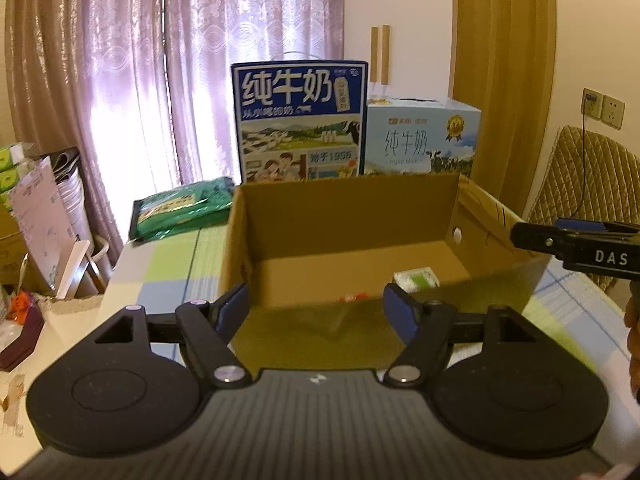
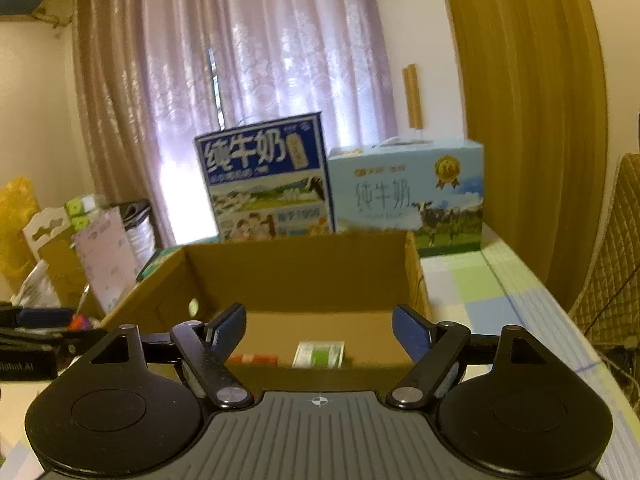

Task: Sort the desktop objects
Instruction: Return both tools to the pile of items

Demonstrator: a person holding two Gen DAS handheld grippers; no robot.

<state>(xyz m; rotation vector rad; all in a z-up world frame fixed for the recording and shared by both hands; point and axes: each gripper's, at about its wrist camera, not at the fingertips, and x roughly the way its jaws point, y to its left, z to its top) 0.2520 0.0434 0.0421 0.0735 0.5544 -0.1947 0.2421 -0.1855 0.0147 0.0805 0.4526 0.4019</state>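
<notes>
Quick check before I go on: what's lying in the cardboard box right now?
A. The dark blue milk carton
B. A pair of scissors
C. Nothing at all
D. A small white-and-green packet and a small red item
D: inside the cardboard box, on its floor near the front wall, lie a small white-and-green packet and a small red item; both hand-held grippers are open and empty.
</notes>
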